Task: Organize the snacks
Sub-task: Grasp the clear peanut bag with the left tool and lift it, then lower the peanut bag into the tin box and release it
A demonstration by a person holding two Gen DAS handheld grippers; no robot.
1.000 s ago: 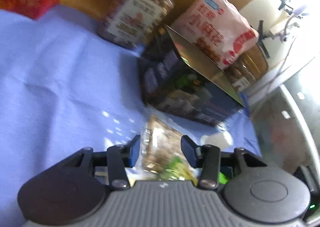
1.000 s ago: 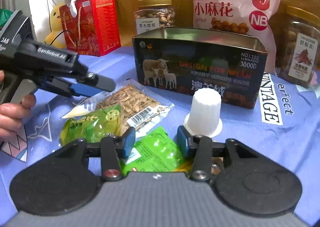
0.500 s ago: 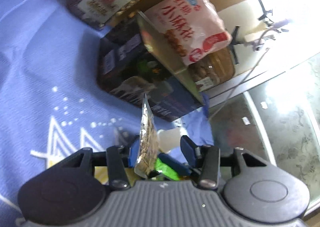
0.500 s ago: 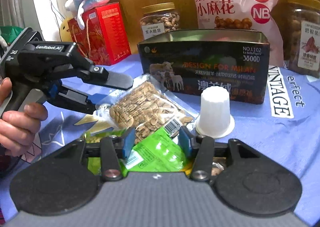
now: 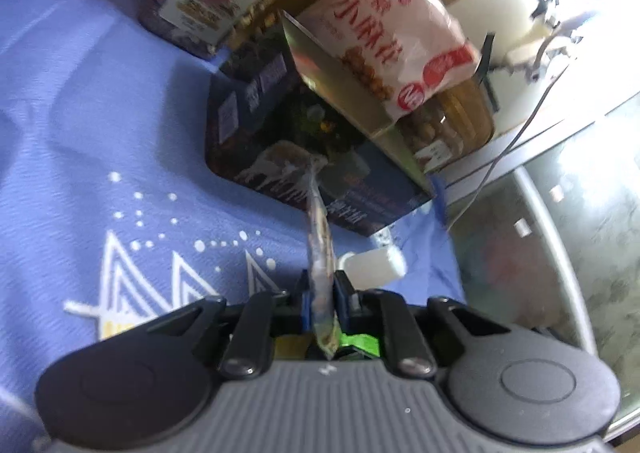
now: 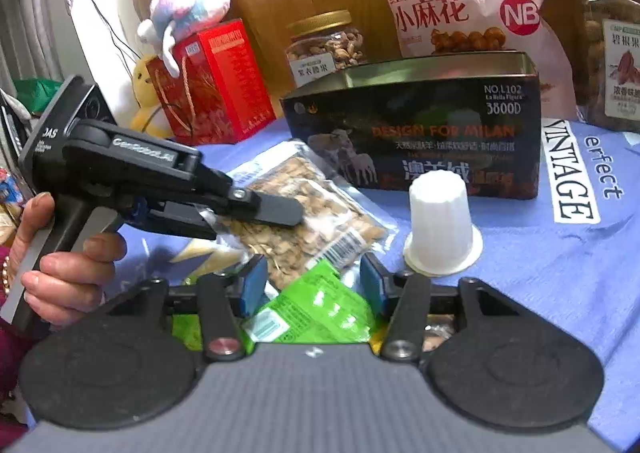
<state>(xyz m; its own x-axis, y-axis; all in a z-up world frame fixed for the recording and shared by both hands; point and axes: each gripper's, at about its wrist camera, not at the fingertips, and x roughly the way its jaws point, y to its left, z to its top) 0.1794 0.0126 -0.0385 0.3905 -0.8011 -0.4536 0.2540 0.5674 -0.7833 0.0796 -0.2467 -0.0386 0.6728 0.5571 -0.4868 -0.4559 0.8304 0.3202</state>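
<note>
My left gripper (image 5: pixel 322 289) is shut on a clear packet of seeds (image 5: pixel 319 237), seen edge-on in the left wrist view. In the right wrist view the packet of seeds (image 6: pixel 308 209) hangs lifted above the cloth in the left gripper (image 6: pixel 256 213), in front of the open dark tin box (image 6: pixel 420 133). My right gripper (image 6: pixel 312 285) is open, hovering over a green snack packet (image 6: pixel 316 309). A white plastic cup (image 6: pixel 440 229) stands upside down beside it.
Behind the tin box (image 5: pixel 304 145) lean a pink snack bag (image 6: pixel 472 1) and two nut jars (image 6: pixel 328 41), (image 6: pixel 608 57). A red gift box (image 6: pixel 212 81) with plush toys stands at the left. The blue cloth (image 5: pixel 100 141) ends at a glass table edge (image 5: pixel 560 237).
The left gripper closed on the seed packet and raised it off the cloth, turning it edge-up. The right gripper stayed open above the green packet.
</note>
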